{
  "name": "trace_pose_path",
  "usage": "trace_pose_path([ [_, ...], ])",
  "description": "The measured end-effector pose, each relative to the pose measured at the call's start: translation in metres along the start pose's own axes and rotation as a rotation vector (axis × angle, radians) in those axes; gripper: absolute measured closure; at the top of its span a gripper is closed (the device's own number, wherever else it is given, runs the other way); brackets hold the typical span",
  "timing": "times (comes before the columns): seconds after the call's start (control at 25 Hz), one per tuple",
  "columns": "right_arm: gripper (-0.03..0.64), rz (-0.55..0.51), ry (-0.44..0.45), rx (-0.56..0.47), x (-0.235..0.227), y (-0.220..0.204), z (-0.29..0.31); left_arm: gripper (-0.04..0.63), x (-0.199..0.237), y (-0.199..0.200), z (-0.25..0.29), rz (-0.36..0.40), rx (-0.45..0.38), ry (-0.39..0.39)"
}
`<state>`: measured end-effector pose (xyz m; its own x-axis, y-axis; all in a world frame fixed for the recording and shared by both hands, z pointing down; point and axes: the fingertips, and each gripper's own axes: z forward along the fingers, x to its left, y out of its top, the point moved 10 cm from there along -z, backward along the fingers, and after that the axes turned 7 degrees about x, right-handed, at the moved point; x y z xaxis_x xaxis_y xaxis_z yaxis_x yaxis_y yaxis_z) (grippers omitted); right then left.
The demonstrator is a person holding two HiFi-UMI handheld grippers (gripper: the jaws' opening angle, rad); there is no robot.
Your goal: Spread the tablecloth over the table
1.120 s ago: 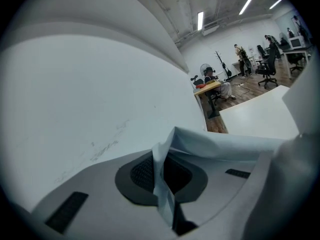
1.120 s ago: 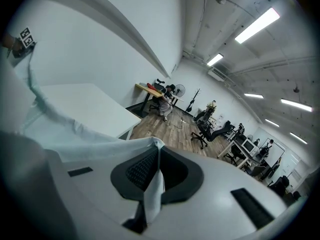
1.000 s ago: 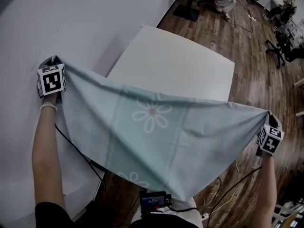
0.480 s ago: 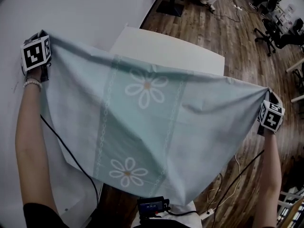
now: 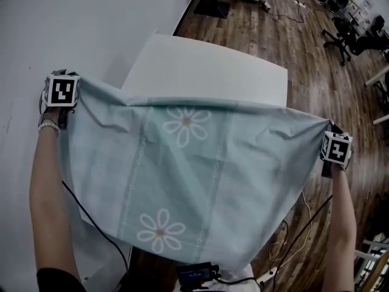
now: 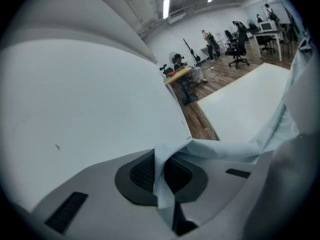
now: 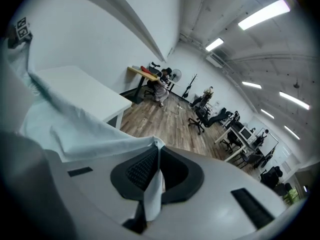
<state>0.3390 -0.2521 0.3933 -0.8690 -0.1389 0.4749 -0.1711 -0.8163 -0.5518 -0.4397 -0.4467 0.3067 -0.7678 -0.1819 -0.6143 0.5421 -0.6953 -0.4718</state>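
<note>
A pale green tablecloth (image 5: 182, 169) with white daisies hangs stretched between my two grippers, in front of the white table (image 5: 206, 72). Its far edge lies over the table's near edge. My left gripper (image 5: 61, 93) is shut on the cloth's left corner (image 6: 162, 184), beside the white wall. My right gripper (image 5: 334, 149) is shut on the right corner (image 7: 155, 184), out over the wooden floor. The table (image 6: 240, 104) shows ahead to the right in the left gripper view. In the right gripper view the table (image 7: 80, 89) lies ahead to the left, with cloth (image 7: 75, 134) draping toward it.
A white wall (image 5: 73, 29) runs along the table's left side. Wooden floor (image 5: 316, 59) lies to the right and beyond, with office chairs (image 5: 352, 35) and desks at the far end. Cables (image 5: 298, 230) hang by my right arm. A person sits far off at a desk (image 6: 182, 74).
Both grippers have come down and forward with the cloth. The cloth's far edge now lies lower, over the table's near edge, and more of the tabletop shows above it.
</note>
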Motion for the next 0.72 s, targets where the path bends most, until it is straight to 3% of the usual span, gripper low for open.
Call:
trace_pose_path([
  [0.2, 0.578, 0.001, 0.060, 0.064, 0.004, -0.023, 0.009, 0.534, -0.031, -0.013, 0.013, 0.128, 0.059, -0.073],
  [0.24, 0.565, 0.015, 0.075, 0.069, 0.004, -0.024, 0.008, 0.498, -0.033, -0.016, 0.016, 0.145, 0.081, -0.108],
  [0.32, 0.448, 0.059, 0.123, 0.069, 0.004, -0.028, 0.008, 0.407, -0.036, -0.026, 0.020, 0.176, 0.147, -0.194],
  [0.4, 0.423, 0.097, 0.168, 0.059, 0.007, -0.031, 0.005, 0.322, -0.042, -0.038, 0.022, 0.227, 0.216, -0.263],
  [0.48, 0.416, 0.123, 0.222, 0.043, 0.015, -0.034, -0.003, 0.305, -0.047, -0.052, 0.022, 0.260, 0.264, -0.295],
  [0.56, 0.411, 0.157, 0.310, 0.020, 0.027, -0.040, -0.012, 0.301, -0.053, -0.066, 0.020, 0.233, 0.268, -0.318],
  [0.72, 0.408, 0.204, 0.455, -0.019, 0.057, -0.058, -0.038, 0.298, -0.076, -0.102, 0.005, 0.101, 0.192, -0.420],
])
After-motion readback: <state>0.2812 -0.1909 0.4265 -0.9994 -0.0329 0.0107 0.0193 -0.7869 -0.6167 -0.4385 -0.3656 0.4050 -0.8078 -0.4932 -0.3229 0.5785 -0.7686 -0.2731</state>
